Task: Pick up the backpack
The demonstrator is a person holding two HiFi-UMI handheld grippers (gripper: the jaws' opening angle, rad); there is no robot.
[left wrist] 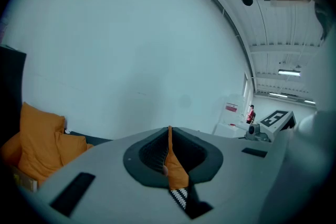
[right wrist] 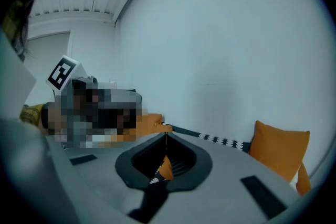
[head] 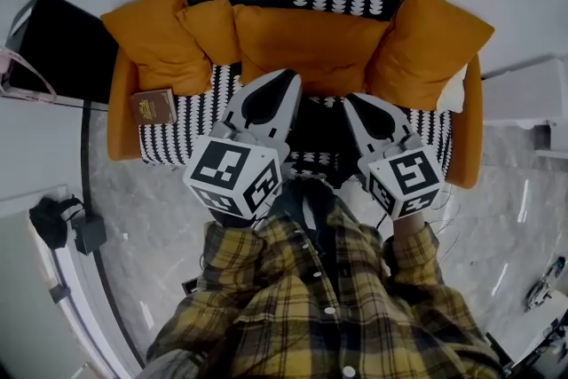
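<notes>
The main risk, as I judge it, is arriving at the backpack [head: 318, 136] with nothing ready to take it. The left gripper [head: 280, 77] and the right gripper [head: 353, 99] both have their jaws pressed together on nothing, so lowered like this they would only shove the soft bag into the sofa [head: 122, 115]. Aim is a second worry. Both gripper views look over the sofa's back at the bare wall, with only a sliver of orange back cushion [head: 311, 44] and patterned throw [head: 182, 138] showing through the closed jaws. The pinch would therefore be placed half blind and might catch the throw along with the bag, or only loose cloth that slips out. The backpack is the dark mass at the middle of the sofa's seat, in front of the middle back cushion. It lies between the two grippers and below their tips, partly hidden by them and untouched. A small book [head: 153, 106] lies at the sofa's left end, well apart from it.
</notes>
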